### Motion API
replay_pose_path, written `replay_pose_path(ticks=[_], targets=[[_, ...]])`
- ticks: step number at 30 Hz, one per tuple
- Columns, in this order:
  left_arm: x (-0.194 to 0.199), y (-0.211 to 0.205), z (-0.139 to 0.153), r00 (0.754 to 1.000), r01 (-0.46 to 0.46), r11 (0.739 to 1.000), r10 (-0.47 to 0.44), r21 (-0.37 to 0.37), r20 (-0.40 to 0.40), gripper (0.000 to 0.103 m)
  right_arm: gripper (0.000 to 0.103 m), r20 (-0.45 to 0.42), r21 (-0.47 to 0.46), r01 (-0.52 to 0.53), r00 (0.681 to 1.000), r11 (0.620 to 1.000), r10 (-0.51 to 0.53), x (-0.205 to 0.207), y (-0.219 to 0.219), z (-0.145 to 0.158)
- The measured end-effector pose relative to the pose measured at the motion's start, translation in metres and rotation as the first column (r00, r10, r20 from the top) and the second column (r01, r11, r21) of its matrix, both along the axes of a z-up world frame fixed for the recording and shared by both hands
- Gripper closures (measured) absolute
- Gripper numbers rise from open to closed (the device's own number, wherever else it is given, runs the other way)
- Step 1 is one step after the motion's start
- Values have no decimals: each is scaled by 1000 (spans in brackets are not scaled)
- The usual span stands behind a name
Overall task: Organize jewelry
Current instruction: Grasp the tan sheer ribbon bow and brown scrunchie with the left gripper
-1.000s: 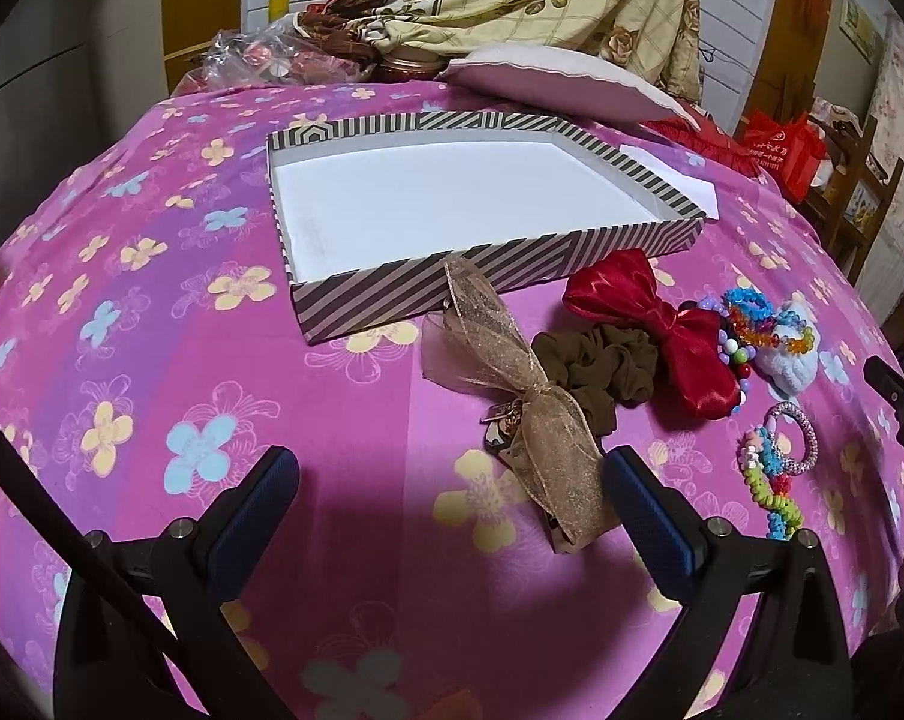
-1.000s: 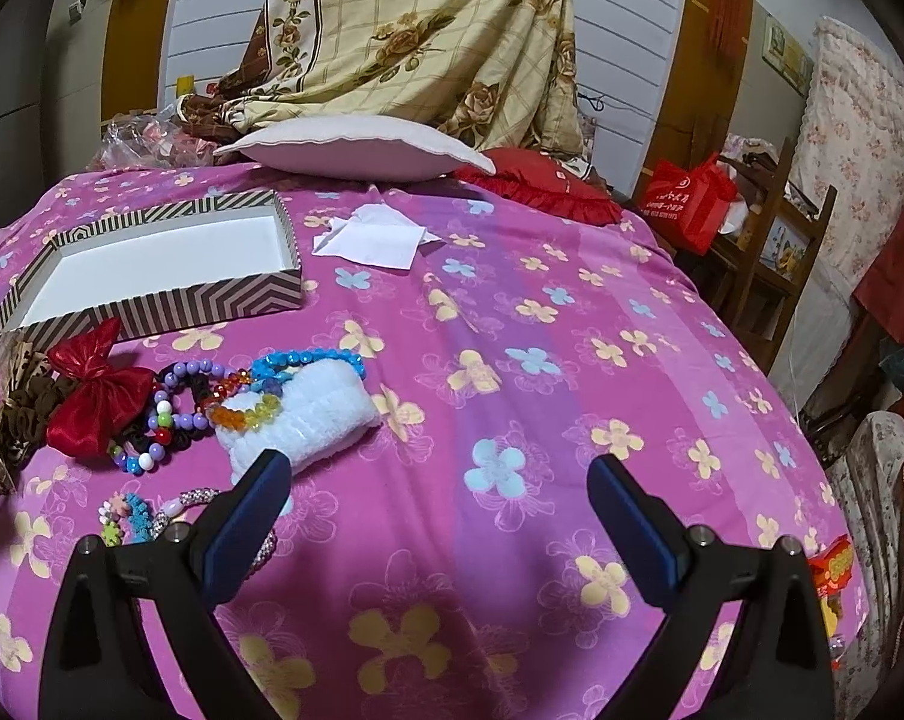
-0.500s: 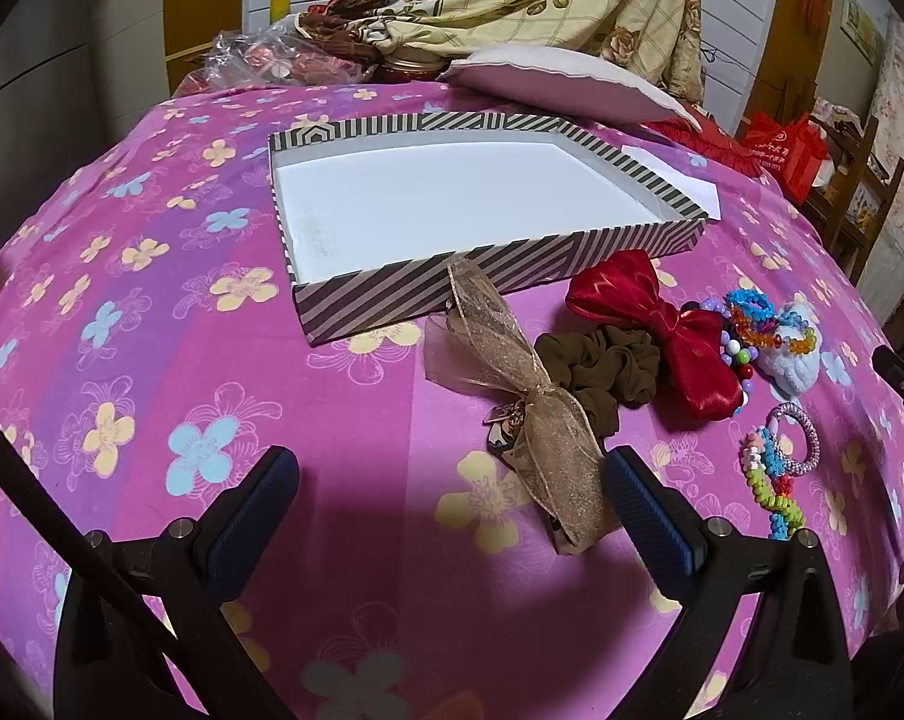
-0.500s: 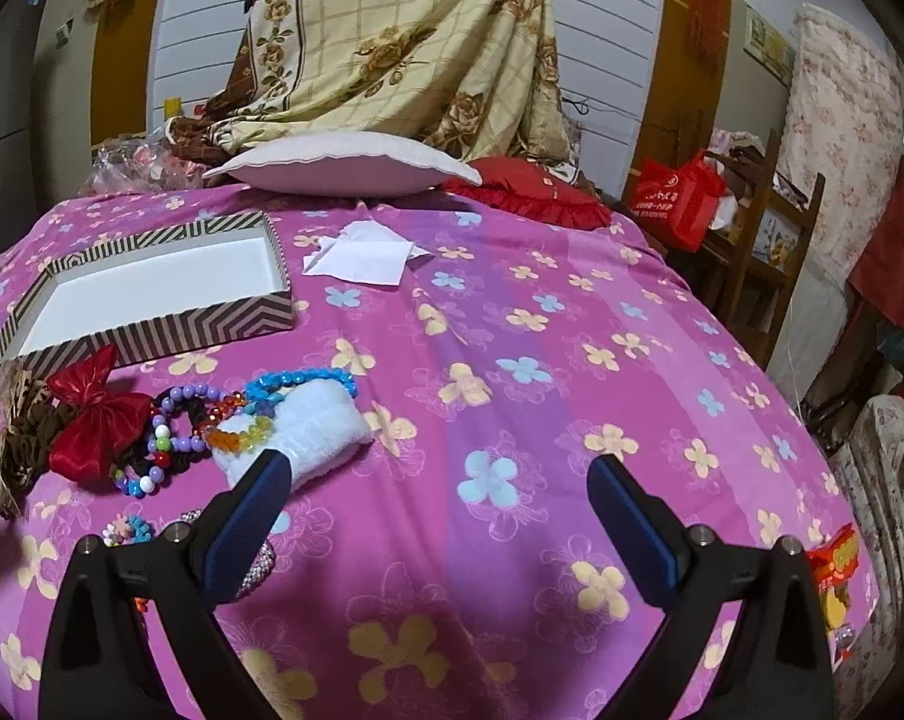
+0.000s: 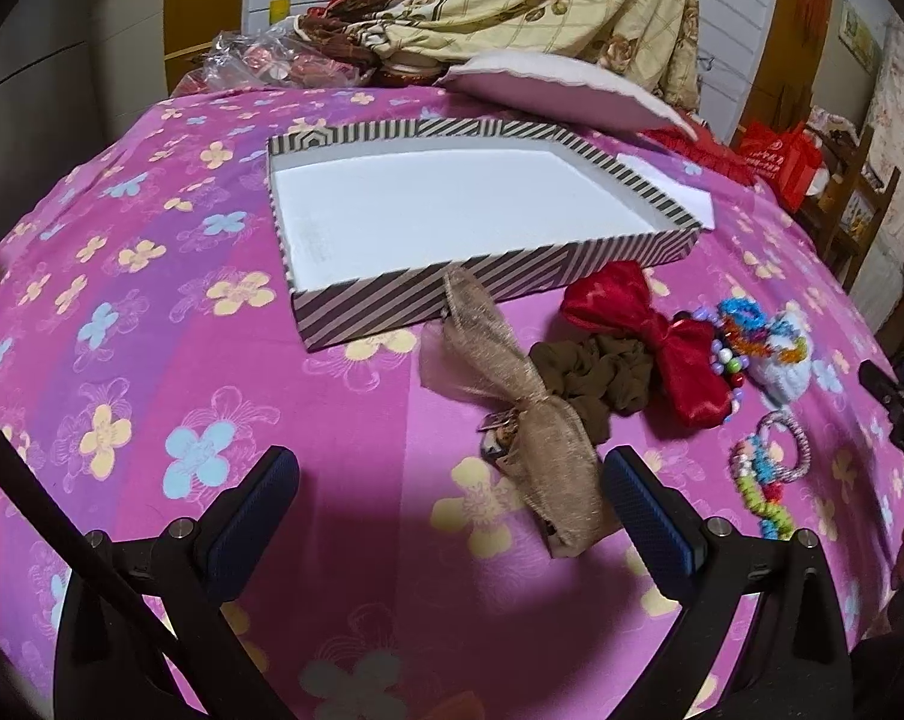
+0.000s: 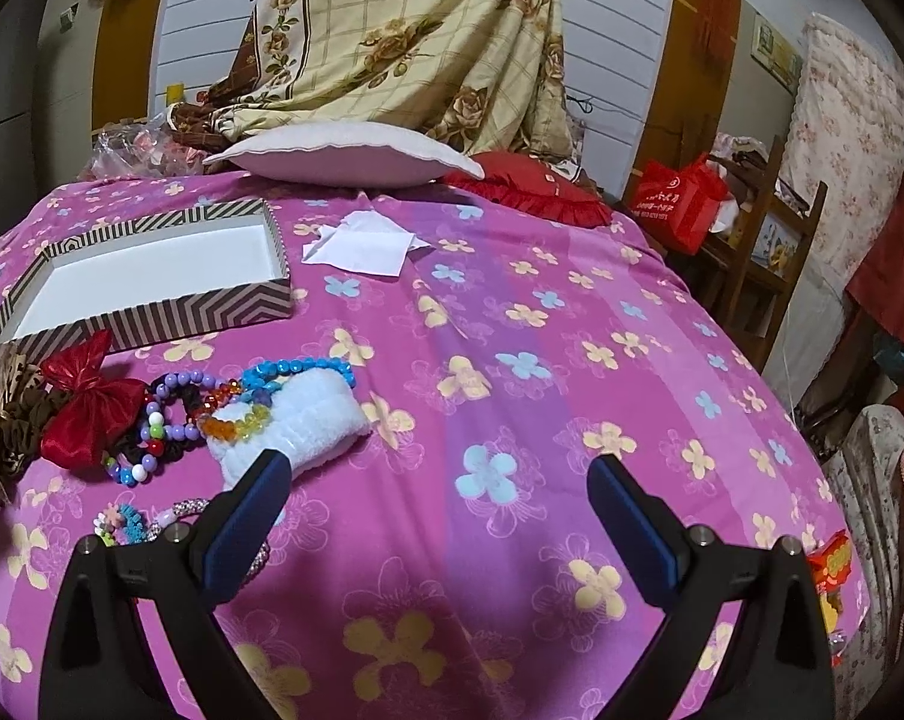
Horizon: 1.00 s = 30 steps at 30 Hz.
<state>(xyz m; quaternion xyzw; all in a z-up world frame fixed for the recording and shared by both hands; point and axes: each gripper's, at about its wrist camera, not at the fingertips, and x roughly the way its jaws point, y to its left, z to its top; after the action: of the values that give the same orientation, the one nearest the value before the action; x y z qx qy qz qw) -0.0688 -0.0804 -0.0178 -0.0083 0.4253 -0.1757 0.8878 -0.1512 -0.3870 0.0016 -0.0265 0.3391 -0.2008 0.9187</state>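
Observation:
An empty striped box (image 5: 392, 306) with a white inside sits on the pink flowered bedspread; it also shows in the right wrist view (image 6: 152, 315). In front of it lie a tan gauze bow (image 5: 529, 420), a brown scrunchie (image 5: 595, 372), a red bow (image 5: 661, 336), beaded bracelets (image 5: 757, 474) and a white knitted piece (image 6: 308, 420) with bead strings (image 6: 236, 420). My left gripper (image 5: 446, 498) is open, just short of the tan bow. My right gripper (image 6: 434, 504) is open and empty, its left finger near the white piece.
A white pillow (image 6: 344, 153) and a red cushion (image 6: 529, 192) lie at the far end of the bed. A white paper (image 6: 362, 249) lies right of the box. A wooden chair (image 6: 769, 228) with a red bag stands at the right.
Both views have shifted only slightly. The right gripper has tilted up a little. Nothing was taken hold of or moved.

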Motion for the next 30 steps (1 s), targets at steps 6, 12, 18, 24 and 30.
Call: replay_pose_path(ticks=[6, 12, 18, 24, 30], targets=[[12, -23, 2, 998, 59, 997, -59, -52, -2, 26, 2, 5, 16, 2, 1000, 1000, -2, 1, 1, 0], [32, -31, -13, 998, 32, 999, -32, -3, -48, 52, 2, 0, 3, -2, 1000, 1000, 2, 0, 1, 0], [11, -33, -8, 996, 92, 994, -92, 53, -8, 103, 2, 37, 32, 2, 999, 999, -4, -3, -2, 6], [-1, 0, -4, 1000, 14, 998, -13, 62, -23, 103, 2, 206, 171, -263, 952, 950, 227, -7, 21, 23], [5, -2, -13, 998, 2, 998, 2, 58, -58, 99, 6, 120, 175, -481, 876, 859, 466, 37, 78, 4]])
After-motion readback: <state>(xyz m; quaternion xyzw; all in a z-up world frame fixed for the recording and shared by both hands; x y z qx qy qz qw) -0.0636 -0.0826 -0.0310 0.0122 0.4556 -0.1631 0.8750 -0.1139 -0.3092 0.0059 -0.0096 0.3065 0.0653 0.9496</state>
